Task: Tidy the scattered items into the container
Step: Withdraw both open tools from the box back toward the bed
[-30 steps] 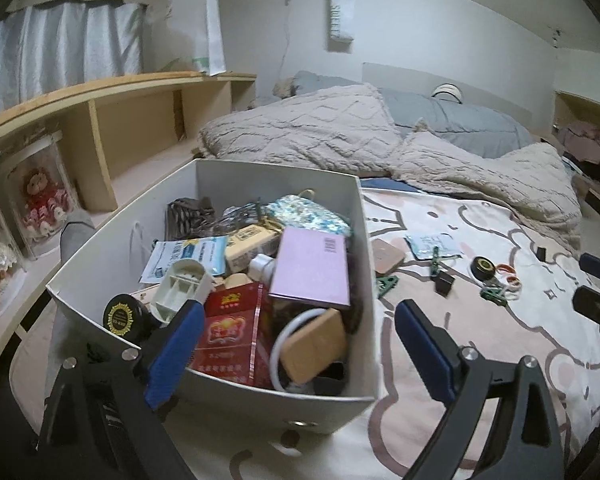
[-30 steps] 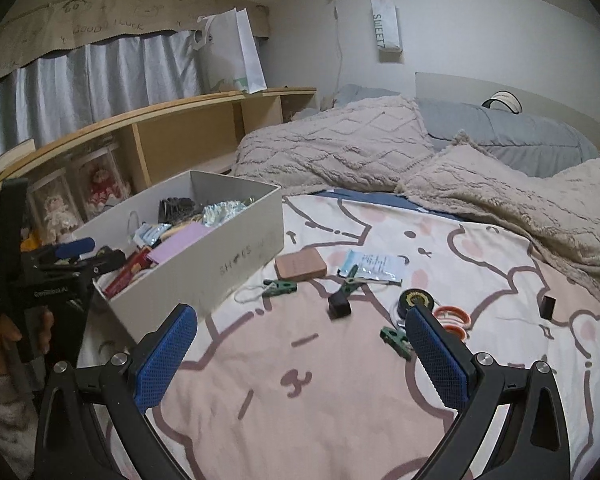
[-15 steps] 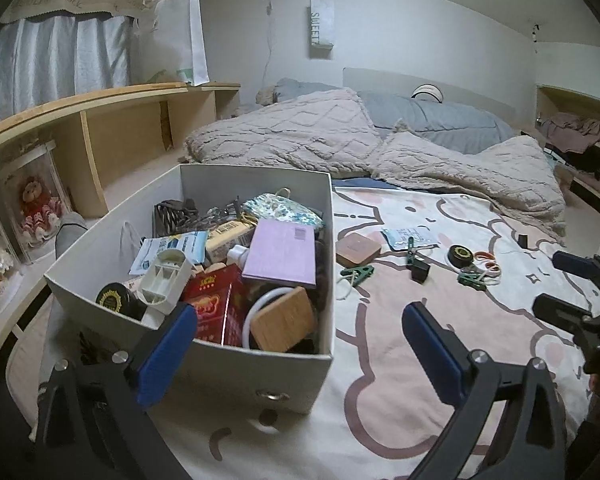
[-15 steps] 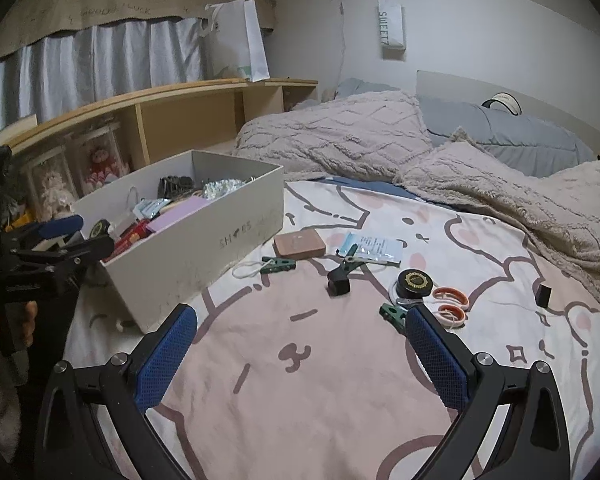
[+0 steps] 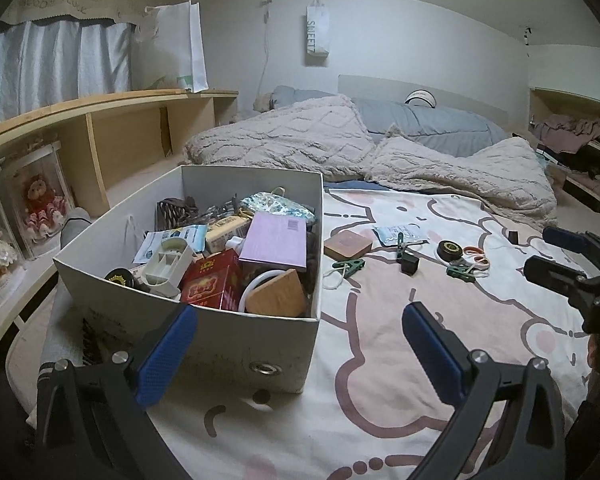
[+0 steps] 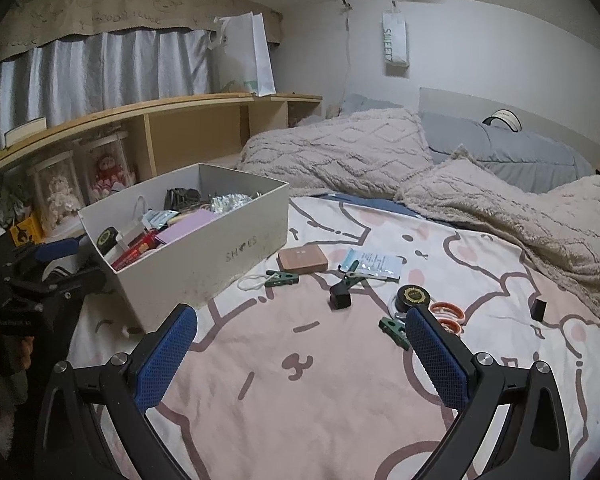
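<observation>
Two sets of fingers, both spread wide and empty: my left gripper (image 5: pixel 300 344) has just finished opening beside the box (image 6: pixel 204 264), by the bed's left edge. The scattered clips and tape (image 6: pixel 414 296) lie nearer my right gripper (image 6: pixel 300 352), just ahead toward the bed's middle.

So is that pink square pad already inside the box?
No, the pink pad lies on the bedspread just outside the box.
</observation>
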{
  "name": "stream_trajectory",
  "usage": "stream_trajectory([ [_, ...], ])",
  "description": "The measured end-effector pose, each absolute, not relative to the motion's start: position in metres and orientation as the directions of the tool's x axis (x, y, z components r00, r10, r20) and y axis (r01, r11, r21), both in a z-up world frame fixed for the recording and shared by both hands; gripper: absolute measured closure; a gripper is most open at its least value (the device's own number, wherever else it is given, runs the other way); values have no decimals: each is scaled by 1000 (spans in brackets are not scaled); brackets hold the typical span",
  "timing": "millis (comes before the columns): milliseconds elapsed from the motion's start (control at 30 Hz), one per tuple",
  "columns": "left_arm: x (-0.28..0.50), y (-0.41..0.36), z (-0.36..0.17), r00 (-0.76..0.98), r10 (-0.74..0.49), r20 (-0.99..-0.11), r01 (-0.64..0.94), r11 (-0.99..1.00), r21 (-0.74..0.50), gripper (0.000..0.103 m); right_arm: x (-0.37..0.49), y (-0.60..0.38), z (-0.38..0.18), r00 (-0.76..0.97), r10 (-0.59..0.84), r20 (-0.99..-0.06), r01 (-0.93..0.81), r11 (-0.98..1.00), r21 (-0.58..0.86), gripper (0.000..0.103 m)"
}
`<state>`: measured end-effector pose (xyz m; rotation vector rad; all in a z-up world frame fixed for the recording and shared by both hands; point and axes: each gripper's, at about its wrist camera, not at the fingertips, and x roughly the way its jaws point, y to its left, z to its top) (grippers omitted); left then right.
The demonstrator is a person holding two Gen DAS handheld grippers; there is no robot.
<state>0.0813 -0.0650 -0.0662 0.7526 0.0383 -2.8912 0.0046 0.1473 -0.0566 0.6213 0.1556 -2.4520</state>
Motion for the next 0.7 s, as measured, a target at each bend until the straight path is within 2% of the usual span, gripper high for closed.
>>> stream_trajectory([
  [700, 85, -63, -63, -875, -160, -456, 167, -986, 25, 0, 1, 151, -61, -713, -517, -473, 567, -823, 45, 0],
])
